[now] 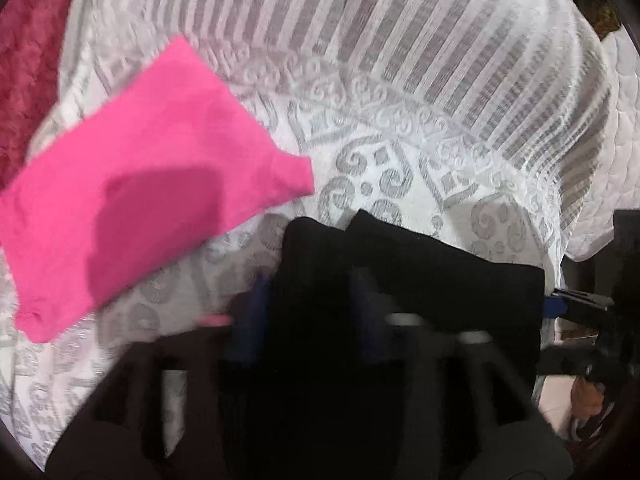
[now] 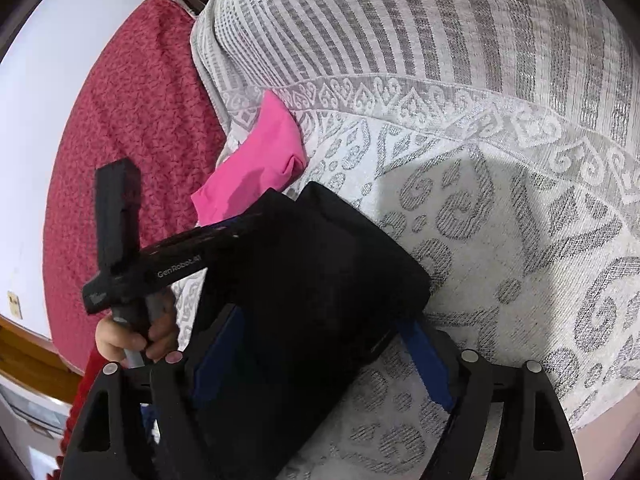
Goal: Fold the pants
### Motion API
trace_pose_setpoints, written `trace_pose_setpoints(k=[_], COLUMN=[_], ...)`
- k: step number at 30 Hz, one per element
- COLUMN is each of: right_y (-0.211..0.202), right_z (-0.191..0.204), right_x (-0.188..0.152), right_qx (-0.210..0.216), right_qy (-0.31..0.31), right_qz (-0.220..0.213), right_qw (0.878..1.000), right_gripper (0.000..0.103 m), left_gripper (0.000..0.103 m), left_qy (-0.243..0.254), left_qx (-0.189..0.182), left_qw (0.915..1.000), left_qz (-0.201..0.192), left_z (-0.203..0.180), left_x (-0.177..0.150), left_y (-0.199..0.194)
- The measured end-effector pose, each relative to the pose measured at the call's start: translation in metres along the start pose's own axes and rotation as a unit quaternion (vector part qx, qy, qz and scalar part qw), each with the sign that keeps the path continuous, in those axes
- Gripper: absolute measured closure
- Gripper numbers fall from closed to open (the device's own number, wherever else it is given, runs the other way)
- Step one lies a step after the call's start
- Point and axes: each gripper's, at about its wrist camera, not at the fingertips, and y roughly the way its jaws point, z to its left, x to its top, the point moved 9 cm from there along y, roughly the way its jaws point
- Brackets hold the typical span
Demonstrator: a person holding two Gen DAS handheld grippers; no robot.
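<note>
The black pants (image 2: 316, 280) are seen as a folded bundle lifted just above the bedspread (image 2: 500, 208), near its patterned border and just beside a folded pink garment (image 1: 132, 184). The pink garment is taken as the landmark: the pants hang on its near right side in the left wrist view, apart from it, while a red blanket (image 2: 132, 120) lies beyond it at the far edge of the bed.

The left tongs (image 1: 308, 312) are seen with dark cloth filling the gap between the blue pads (image 1: 248, 320), so they are judged to be pinching the pants. The right tongs (image 2: 320, 360) are spread wider, with the bundle's lower edge lying between the blue pads (image 2: 426, 364); whether the cloth is truly clamped there cannot be told.

The fabric is judged soft, light and limp, apt to sag and to unfold when released. Several layers are stacked, so the bundle is thick and a slippery inner layer may creep out. A hold is best taken at the two ends of the folded edge, through all layers, with the edge kept taut between the tongs.
</note>
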Motion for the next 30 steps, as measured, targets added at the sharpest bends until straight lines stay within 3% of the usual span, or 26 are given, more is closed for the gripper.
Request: trace_pose_setpoints(k=[2,3,4,5,10,13,15,16,18,19,22,24,25,26,27,30], right_y=[0.0,0.0,0.001,0.001,-0.001,-0.009,-0.012,-0.013,-0.012,-0.01,-0.005,-0.002,-0.001,-0.002,-0.001,-0.015], right_z=[0.0,0.0,0.0,0.0,-0.003,-0.009,-0.011,-0.012,-0.012,-0.011,-0.008,-0.009,-0.009,-0.01,-0.012,-0.022], right_x=[0.0,0.0,0.001,0.002,0.004,0.002,0.001,0.0,0.0,0.0,0.003,0.006,0.008,0.01,0.012,0.008], right_qx=[0.0,0.0,-0.001,-0.001,0.011,0.022,0.033,0.032,0.023,0.017,0.004,-0.007,-0.017,-0.037,-0.061,-0.003], right_qy=[-0.005,-0.005,-0.005,-0.004,0.006,0.018,0.019,0.018,0.016,0.012,0.003,0.008,0.009,0.003,-0.021,0.02], right_qz=[-0.001,-0.001,0.0,0.002,0.001,-0.009,-0.011,-0.013,-0.012,-0.009,-0.009,-0.014,-0.019,-0.028,-0.03,-0.012], right_qw=[1.0,1.0,1.0,1.0,1.0,1.0,0.999,0.999,1.0,1.0,1.0,1.0,1.0,0.999,0.998,1.0], right_gripper=[0.021,0.021,0.021,0.021,0.021,0.021,0.021,0.021,0.021,0.021,0.021,0.021,0.025,0.061,0.089,0.09], left_gripper=[0.038,0.053,0.085,0.088,0.092,0.092,0.092,0.092,0.092,0.09,0.09,0.09,0.09,0.09,0.09,0.09], left_qy=[-0.009,-0.007,-0.002,-0.003,0.01,0.058,0.071,0.06,0.027,0.017,-0.008,-0.003,-0.002,-0.003,-0.005,0.004], left_qx=[0.001,0.003,0.004,-0.005,-0.07,-0.119,-0.08,-0.047,-0.022,-0.018,-0.056,-0.054,-0.052,-0.052,-0.054,-0.09], left_qw=[1.0,1.0,0.9997,0.9995,0.9929,0.9832,0.9888,0.9942,0.9991,0.9993,0.9972,0.9972,0.9973,0.9974,0.9972,0.9931], left_qz=[0.003,-0.003,-0.024,-0.033,-0.096,-0.126,-0.104,-0.075,-0.025,-0.028,-0.048,-0.052,-0.051,-0.051,-0.051,-0.075], left_z=[-0.003,-0.005,-0.009,-0.013,-0.054,-0.085,-0.074,-0.062,-0.038,-0.031,-0.027,-0.025,-0.024,-0.025,-0.027,-0.039], left_x=[-0.003,-0.002,0.002,0.004,0.016,0.03,0.033,0.031,0.025,0.025,0.026,0.025,0.024,0.024,0.024,0.021], left_y=[0.009,0.008,0.001,-0.003,-0.056,-0.075,-0.055,-0.034,0.001,0.006,-0.001,-0.005,-0.004,-0.004,-0.004,-0.026])
